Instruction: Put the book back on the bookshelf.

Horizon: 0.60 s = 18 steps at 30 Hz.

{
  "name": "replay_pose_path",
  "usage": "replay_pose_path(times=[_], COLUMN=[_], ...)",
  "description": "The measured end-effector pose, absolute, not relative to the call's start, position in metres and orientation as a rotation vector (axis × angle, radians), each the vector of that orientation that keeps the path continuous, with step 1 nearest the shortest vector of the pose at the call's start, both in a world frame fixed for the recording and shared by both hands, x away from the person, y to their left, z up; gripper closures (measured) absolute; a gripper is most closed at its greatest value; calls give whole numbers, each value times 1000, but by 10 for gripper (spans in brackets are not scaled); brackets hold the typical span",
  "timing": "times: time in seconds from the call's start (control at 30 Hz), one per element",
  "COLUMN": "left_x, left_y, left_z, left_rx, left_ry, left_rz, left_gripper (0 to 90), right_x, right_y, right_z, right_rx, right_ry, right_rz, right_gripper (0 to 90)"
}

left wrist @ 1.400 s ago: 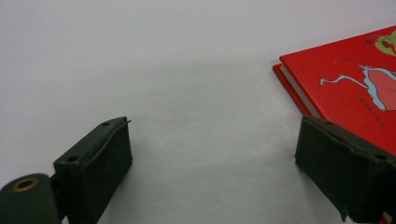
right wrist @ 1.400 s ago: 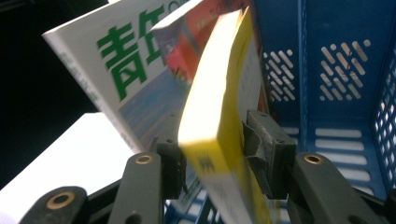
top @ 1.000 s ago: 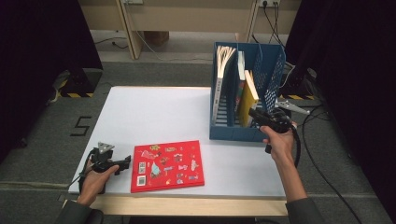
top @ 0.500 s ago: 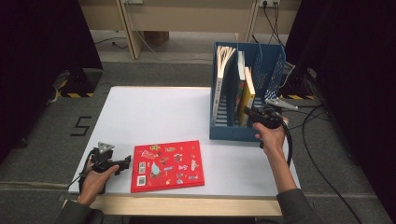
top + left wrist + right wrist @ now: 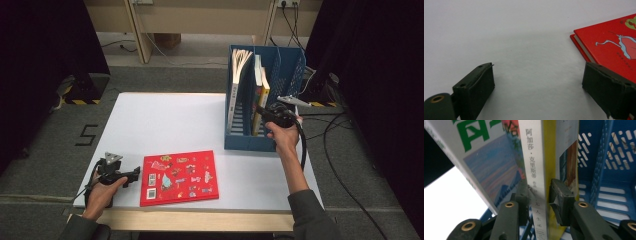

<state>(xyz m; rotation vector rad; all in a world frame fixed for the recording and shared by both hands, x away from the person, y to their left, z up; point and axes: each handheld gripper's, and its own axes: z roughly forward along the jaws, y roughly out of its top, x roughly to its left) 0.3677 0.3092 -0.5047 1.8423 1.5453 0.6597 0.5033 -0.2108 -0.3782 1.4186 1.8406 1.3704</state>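
Observation:
A blue file rack (image 5: pixel 247 144) stands at the table's right and holds several upright books. My right gripper (image 5: pixel 261 113) reaches into its front. Its jaws have just been closing, and the pads now press both sides of a yellow book with a white spine (image 5: pixel 534 157), which stands in a middle slot (image 5: pixel 264 92). A red picture book (image 5: pixel 180 177) lies flat near the front edge. My left gripper (image 5: pixel 134 175) rests on the table just left of it, open, with bare table between its jaws (image 5: pixel 537 85) and the red book's corner (image 5: pixel 614 42) beside the right jaw.
The white table (image 5: pixel 165 120) spreads between the red book and the rack. A larger book with green lettering (image 5: pixel 484 157) leans left of the gripped one. The rack's rightmost slot (image 5: pixel 609 195) has blue slatted walls. Cables (image 5: pixel 345 130) trail off the table's right side.
My right gripper has moved left toward the rack with the yellow book, which has gone from leaning to upright in its slot. The left hand has kept still.

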Motion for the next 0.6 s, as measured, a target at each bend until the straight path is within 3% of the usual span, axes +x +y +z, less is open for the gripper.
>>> replay_pose_path(times=[0.17,0.6], left_x=[368,368], left_y=[309,309], left_z=[-505,-505], left_rx=[1842,1841], left_ry=[1546,1545], left_rz=[658,659], left_gripper=[94,94], right_x=[509,482], right_y=[-210,-215], right_z=[-375,-391], right_rx=[1430,1391], right_ry=[1851,1940], right_rz=[1361,1343], right_gripper=[690,675])
